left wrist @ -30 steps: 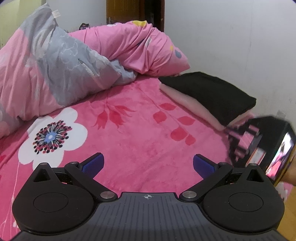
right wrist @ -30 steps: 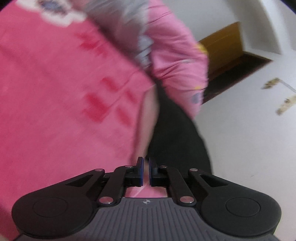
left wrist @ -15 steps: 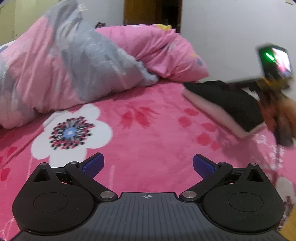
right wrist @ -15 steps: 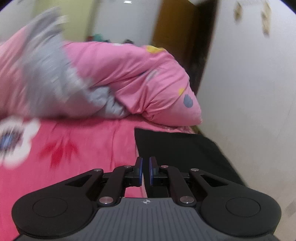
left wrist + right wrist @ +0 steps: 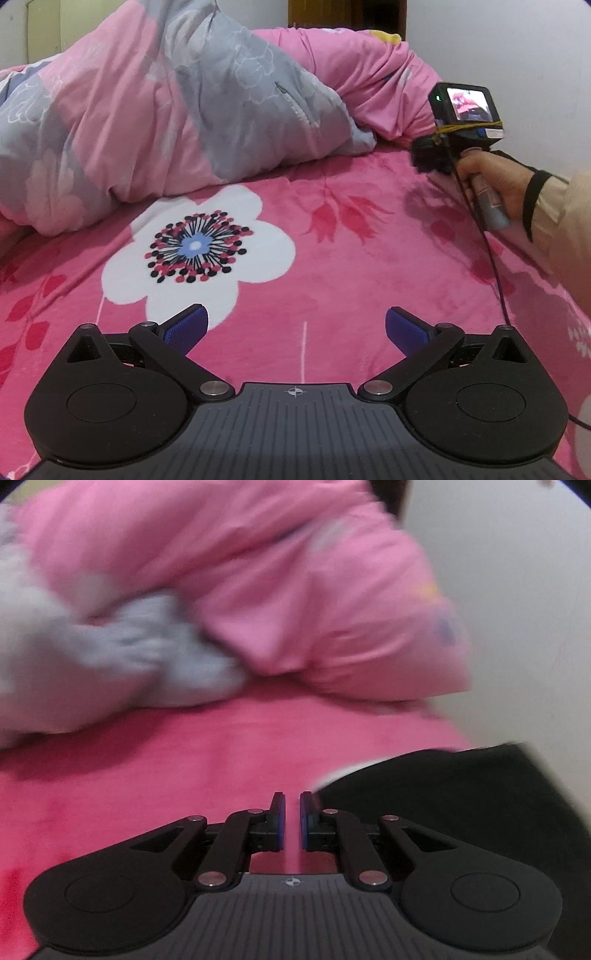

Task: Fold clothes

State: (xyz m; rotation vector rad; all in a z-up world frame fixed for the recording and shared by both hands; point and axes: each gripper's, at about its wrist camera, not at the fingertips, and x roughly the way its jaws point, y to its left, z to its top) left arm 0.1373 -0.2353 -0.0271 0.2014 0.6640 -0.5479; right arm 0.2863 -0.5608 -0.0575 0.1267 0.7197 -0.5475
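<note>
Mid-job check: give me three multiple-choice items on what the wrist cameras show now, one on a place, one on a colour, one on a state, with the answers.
1. In the right wrist view, where does the folded black garment lie relative to the right gripper?
A. ahead and to the right
B. far left by the duvet
C. between the jaws

2. What colour is the large flower printed on the pink blanket?
A. yellow
B. white with a blue centre
C. green

3. How does the left gripper stand?
A. shut on the blanket
B. shut on a sleeve
C. open, holding nothing

Answers:
1 A: the black cloth fills the lower right of that view, beside the right finger.
2 B: white petals surround a blue middle ringed with dark dots.
3 C: its blue pads stand wide apart over bare blanket.
</note>
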